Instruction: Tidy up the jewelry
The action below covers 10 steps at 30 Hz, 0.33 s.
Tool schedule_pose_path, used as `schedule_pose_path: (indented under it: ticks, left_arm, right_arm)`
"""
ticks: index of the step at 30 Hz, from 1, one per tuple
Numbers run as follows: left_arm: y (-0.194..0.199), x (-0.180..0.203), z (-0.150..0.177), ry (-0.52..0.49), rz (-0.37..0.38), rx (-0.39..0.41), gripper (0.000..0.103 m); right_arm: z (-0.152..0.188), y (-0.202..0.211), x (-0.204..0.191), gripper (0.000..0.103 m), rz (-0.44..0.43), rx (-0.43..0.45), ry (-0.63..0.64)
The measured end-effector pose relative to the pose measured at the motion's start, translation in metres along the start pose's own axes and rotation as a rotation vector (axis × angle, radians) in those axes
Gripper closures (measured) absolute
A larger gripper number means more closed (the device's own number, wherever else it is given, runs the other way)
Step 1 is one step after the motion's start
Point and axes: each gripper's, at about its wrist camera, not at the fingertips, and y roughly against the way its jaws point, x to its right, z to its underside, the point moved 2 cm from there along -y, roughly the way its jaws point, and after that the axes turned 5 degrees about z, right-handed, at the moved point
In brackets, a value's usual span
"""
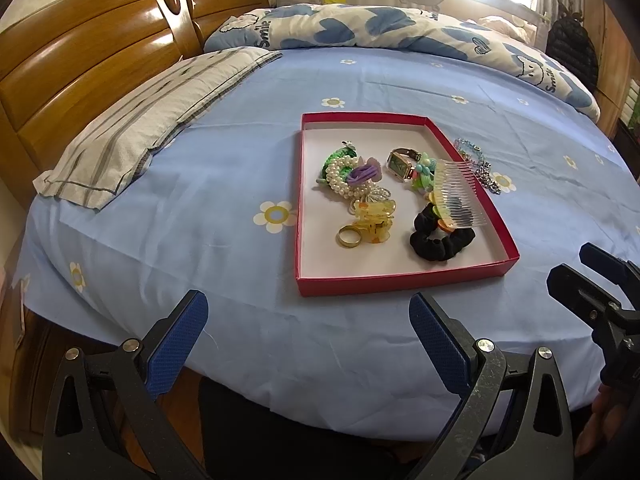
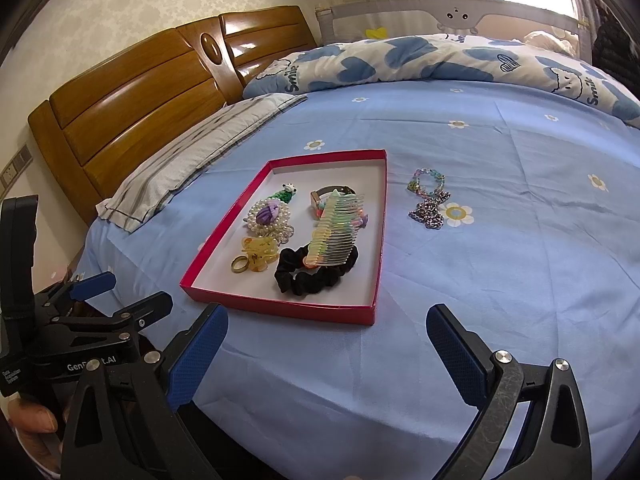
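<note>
A shallow red cardboard tray with a white floor point(image 1: 400, 282) point(image 2: 280, 306) lies on the blue flowered bedsheet point(image 1: 200, 184) point(image 2: 500, 280), its long axis running away from the cameras toward the quilt. Both the left tool point(image 1: 308, 344) and right tool point(image 2: 326, 350) hover wide open, empty, at the bed's near edge. Inside lie one gold ring point(image 1: 349, 236) point(image 2: 240, 265), one black fabric scrunchie point(image 1: 440, 242) point(image 2: 312, 276) and one clear-toothed comb point(image 1: 460, 196) point(image 2: 338, 232) slanting across it. Two beaded chain bracelets point(image 1: 478, 164) point(image 2: 430, 198) rest outside, just right of the tray.
</note>
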Motion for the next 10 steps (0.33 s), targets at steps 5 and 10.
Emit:
schedule_pose_path:
  ticks: [5, 10]
  left_arm:
    - [-0.0039, 0.0004, 0.0005, -0.003, 0.0, -0.007, 0.002]
    - [-0.007, 0.0009, 0.0, -0.002, 0.01, -0.014, 0.001]
  right_arm:
    - [0.0002, -0.0018, 0.0007, 0.002, 0.0, -0.004, -0.005]
    - [0.0001, -0.0039, 0.0015, 0.002, 0.001, -0.008, -0.008]
